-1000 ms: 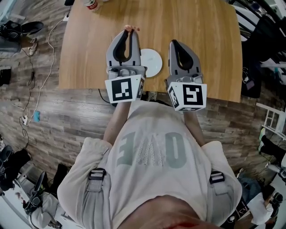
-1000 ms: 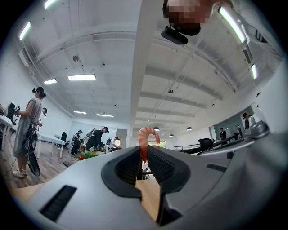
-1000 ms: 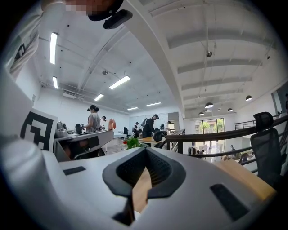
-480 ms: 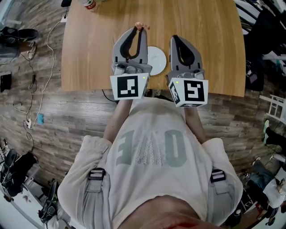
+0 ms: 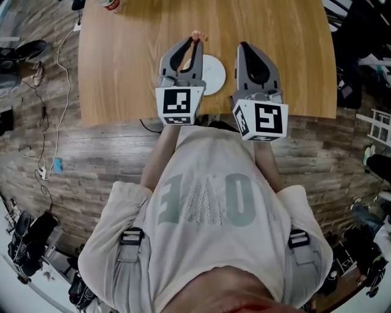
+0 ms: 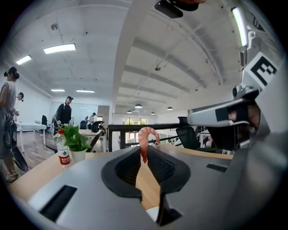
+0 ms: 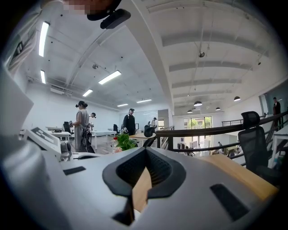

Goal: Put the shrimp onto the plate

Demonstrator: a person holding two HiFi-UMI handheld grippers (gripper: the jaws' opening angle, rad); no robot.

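Note:
A pink curled shrimp (image 6: 145, 138) is pinched between the tips of my left gripper (image 5: 195, 41), which is shut on it above the wooden table (image 5: 128, 67); in the head view the shrimp (image 5: 195, 35) pokes out past the jaw tips. The white round plate (image 5: 212, 73) lies on the table between the two grippers, partly hidden by the left one. My right gripper (image 5: 243, 46) hovers just right of the plate, shut with nothing in it. The right gripper (image 7: 145, 152) shows only its closed jaws and the table beyond.
A bottle with a red label (image 6: 64, 155) and a potted green plant (image 6: 75, 143) stand at the table's far left corner. Bottle (image 5: 110, 3) shows at the top edge in the head view. Cables and bags lie on the floor to the left. People stand further back.
Both grippers shifted right and slightly forward over the table. The left gripper, still holding the shrimp, now sits closer over the plate's left edge.

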